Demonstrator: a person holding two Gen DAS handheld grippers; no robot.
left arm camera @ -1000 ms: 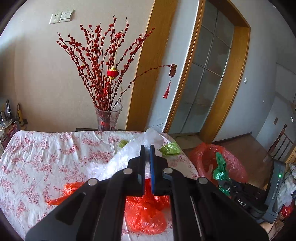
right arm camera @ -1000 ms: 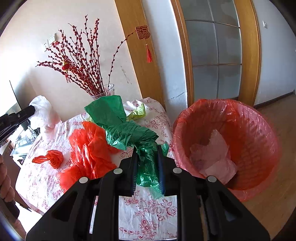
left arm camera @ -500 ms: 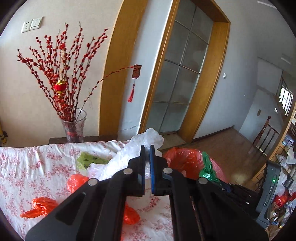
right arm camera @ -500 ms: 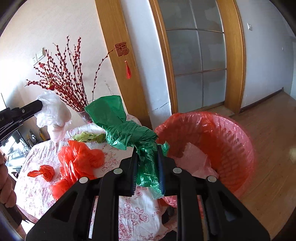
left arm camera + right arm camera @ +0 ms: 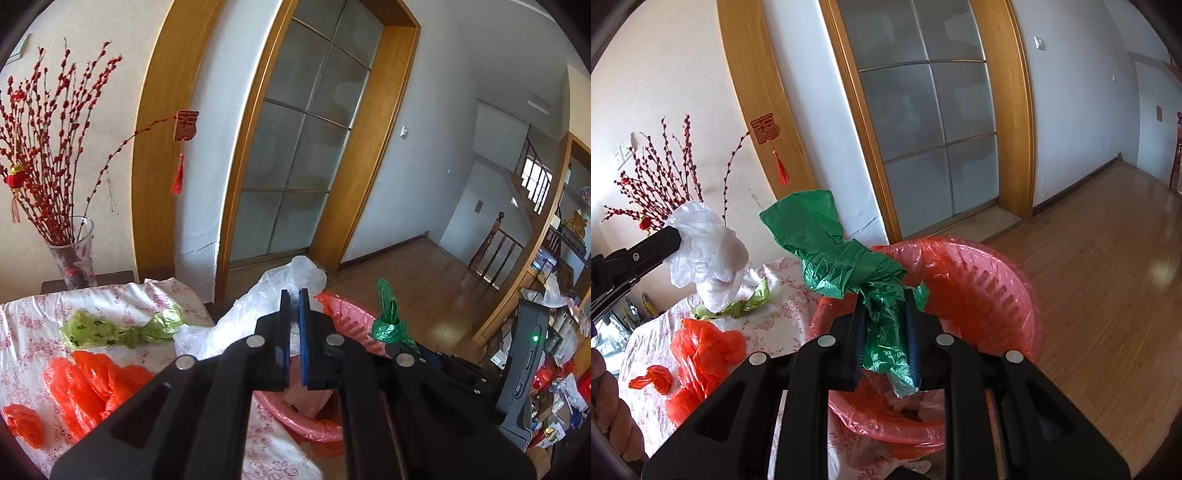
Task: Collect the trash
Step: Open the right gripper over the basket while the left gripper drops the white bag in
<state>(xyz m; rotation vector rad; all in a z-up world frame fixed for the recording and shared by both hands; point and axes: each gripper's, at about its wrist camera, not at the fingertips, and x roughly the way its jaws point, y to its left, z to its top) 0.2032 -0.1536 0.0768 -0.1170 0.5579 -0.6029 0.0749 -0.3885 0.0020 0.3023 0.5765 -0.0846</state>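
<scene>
My left gripper [image 5: 291,295] is shut on a white plastic bag [image 5: 255,299] and holds it in the air beside the table edge; the bag also shows in the right wrist view [image 5: 705,251]. My right gripper [image 5: 884,295] is shut on a knotted green plastic bag [image 5: 842,258], held over the rim of a pink bin with a red liner [image 5: 990,288]. The bin [image 5: 343,306] and the green bag [image 5: 388,321] also show in the left wrist view. Crumpled paper lies in the bin.
On the floral tablecloth [image 5: 33,306] lie a light green bag [image 5: 114,328], orange-red bags [image 5: 92,384] and a small red wad [image 5: 652,380]. A glass vase of red branches [image 5: 74,254] stands at the table's back. Wooden floor [image 5: 1108,280] lies right of the bin.
Both grippers have swung right, from over the table toward the bin. The green bag is now over the bin's rim, and the white bag has neared the table's right edge.
</scene>
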